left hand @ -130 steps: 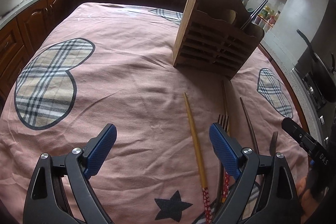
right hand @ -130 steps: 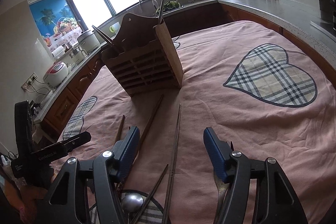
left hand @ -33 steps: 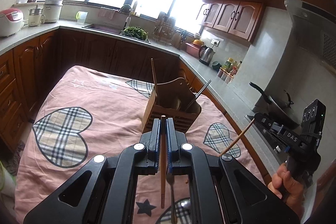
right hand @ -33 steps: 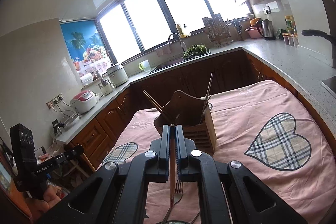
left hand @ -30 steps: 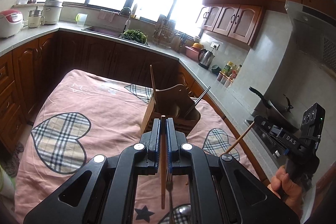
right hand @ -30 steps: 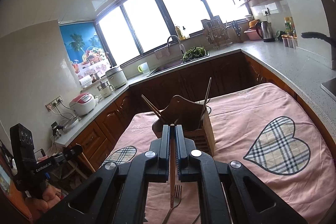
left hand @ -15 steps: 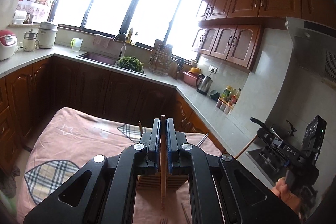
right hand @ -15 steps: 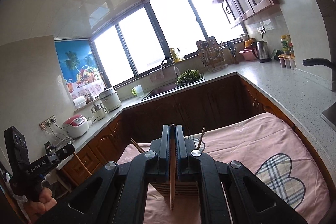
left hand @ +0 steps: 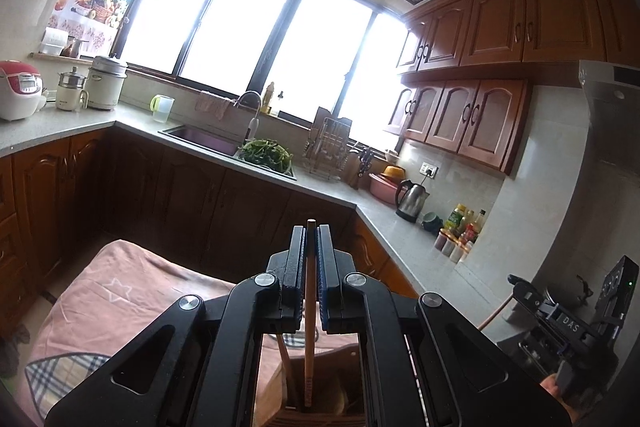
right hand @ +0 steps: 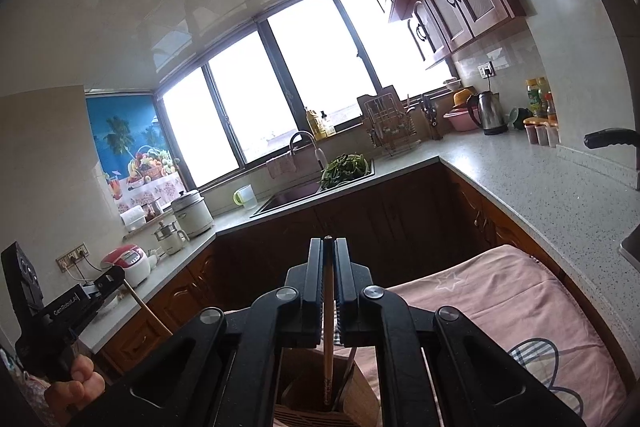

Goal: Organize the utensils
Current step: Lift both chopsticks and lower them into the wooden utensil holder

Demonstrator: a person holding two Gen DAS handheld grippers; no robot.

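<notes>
While clamped, chopstick (left hand: 309, 311) inside left tool (left hand: 310, 239).

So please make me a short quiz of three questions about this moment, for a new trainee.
1. True or false: the left gripper is open.
2. What does the right gripper hold?
3. Where does each chopstick's lower end point: A) kitchen sink, B) wooden utensil holder, C) electric kettle?

Key: 1. False, it is shut on a chopstick. 2. A chopstick, upright. 3. B.
</notes>
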